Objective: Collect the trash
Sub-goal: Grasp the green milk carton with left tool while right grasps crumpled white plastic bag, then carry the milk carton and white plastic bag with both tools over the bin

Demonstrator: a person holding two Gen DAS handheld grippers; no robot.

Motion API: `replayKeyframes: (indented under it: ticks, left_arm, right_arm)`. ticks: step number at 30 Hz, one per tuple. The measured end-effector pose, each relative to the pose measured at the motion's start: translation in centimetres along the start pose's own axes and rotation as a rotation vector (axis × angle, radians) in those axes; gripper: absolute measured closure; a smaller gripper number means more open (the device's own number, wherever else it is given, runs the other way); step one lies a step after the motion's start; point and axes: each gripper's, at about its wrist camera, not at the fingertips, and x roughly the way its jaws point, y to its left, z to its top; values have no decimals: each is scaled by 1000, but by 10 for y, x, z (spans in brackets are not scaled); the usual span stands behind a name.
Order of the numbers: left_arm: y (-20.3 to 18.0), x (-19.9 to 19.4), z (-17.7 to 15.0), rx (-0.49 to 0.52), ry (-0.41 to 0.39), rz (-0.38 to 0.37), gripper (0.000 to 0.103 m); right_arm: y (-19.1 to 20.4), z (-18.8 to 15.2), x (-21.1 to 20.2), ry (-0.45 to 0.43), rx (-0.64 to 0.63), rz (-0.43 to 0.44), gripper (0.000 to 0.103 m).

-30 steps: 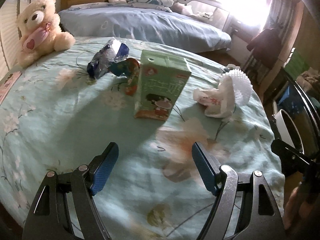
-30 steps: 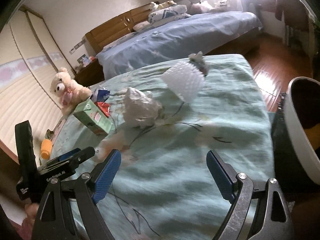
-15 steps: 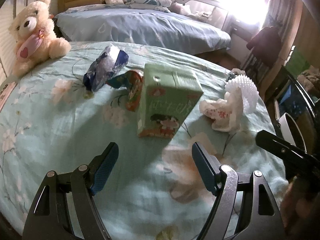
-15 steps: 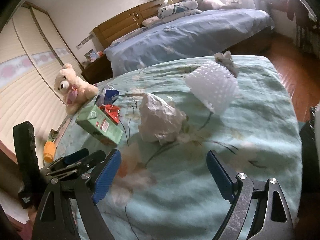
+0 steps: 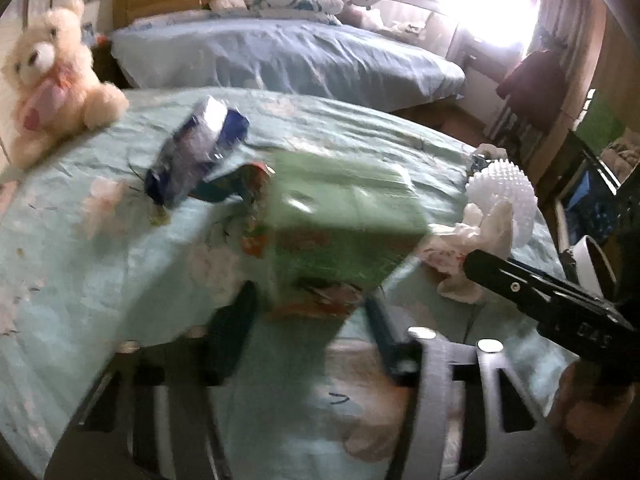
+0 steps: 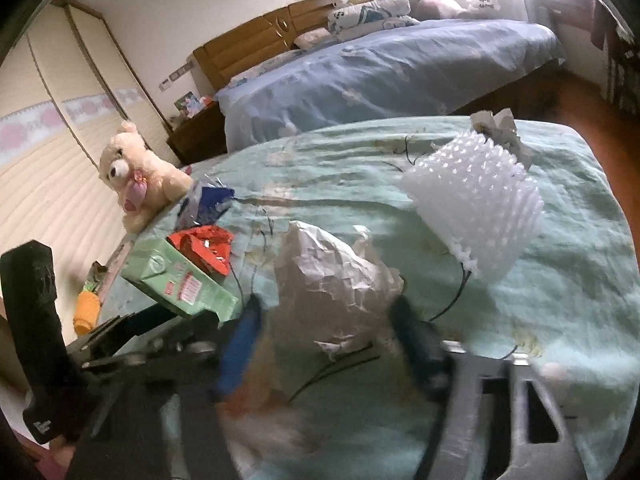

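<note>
Two grippers work over the teal floral bedspread (image 5: 80,264): the left gripper (image 5: 308,332) is closing with the green drink carton (image 5: 344,220) standing between its blurred jaws, contact unclear. Right of that carton, the right gripper (image 6: 328,344) is closing around the crumpled white paper bag (image 6: 336,276), near the white foam fruit net (image 6: 476,196).

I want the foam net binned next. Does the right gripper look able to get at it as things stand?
Probably not directly: the right gripper is closing around the crumpled paper, and the foam net lies beyond it, though otherwise unobstructed.
</note>
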Motion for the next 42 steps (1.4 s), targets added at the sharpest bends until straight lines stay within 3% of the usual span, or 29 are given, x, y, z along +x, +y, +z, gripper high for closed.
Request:
replayKeyframes:
  ticks: [7,22,42]
  left_arm:
    - [-7,-11,-6,29,-18,-16,57]
    - [-80,-47,-34,173,-19,-111,58]
    - [-153,-63,-53,290,-14,-209,58]
  right_arm:
    - [-3,-10,-13,-24,1,3,65]
    - [-30,-45,-84,-75,57,-21,65]
    - [-69,-74,-156,-166,110,-114,65]
